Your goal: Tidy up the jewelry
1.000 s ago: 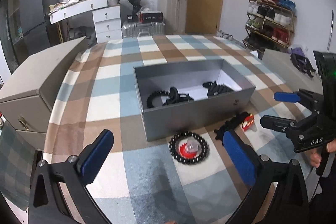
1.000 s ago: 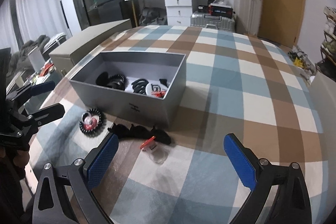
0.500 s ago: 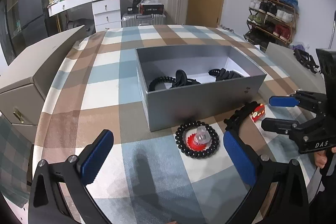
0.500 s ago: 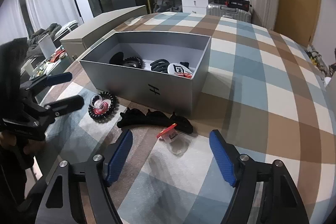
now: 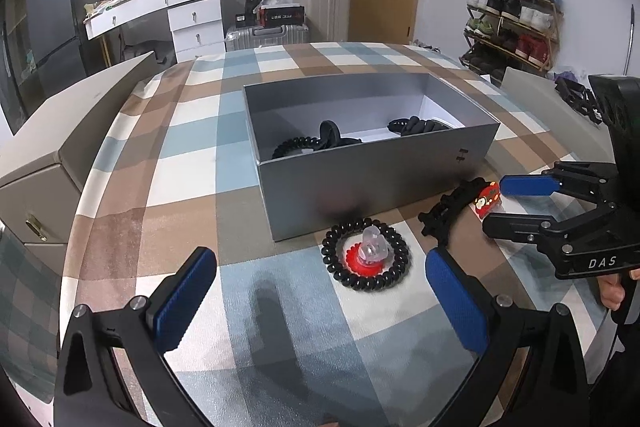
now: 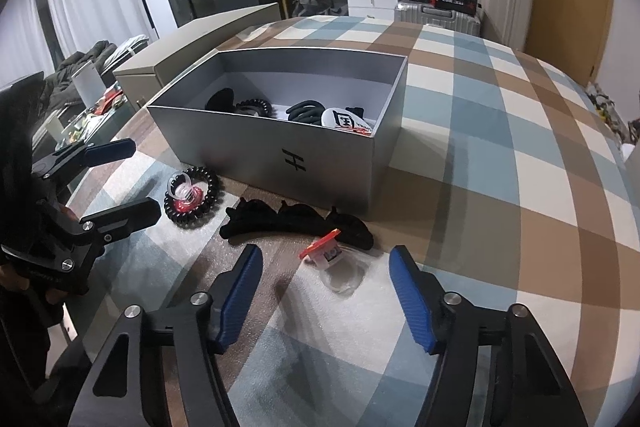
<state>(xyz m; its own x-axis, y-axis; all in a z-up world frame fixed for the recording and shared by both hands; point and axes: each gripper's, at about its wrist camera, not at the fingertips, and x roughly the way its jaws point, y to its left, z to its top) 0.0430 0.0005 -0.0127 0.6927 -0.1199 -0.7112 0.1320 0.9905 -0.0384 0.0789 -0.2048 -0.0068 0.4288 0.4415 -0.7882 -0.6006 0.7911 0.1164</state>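
Note:
An open grey box (image 5: 372, 183) stands on the checked tablecloth and holds black hair ties (image 6: 308, 111) and a white badge (image 6: 346, 121). In front of it lie a black coil bracelet (image 5: 366, 255) around a red-and-clear piece, a black hair clip (image 6: 296, 223) and a small red-and-clear trinket (image 6: 324, 251). My left gripper (image 5: 320, 291) is open just short of the bracelet, nothing between its pads. My right gripper (image 6: 326, 287) has its jaws closing. The trinket lies just ahead of its pads, untouched. Each gripper appears in the other's view: right gripper (image 5: 496, 205), left gripper (image 6: 144, 179).
A beige lid or cabinet (image 5: 80, 107) borders the table's left side. The table edge runs close behind both grippers. A hand (image 5: 612, 291) holds the right gripper. A white desk (image 5: 160, 3), suitcases (image 5: 320, 3) and a shoe rack (image 5: 512, 15) stand beyond the table.
My right gripper's jaws have narrowed markedly. Both views now sit closer to the items in front of the box. The objects themselves have not moved.

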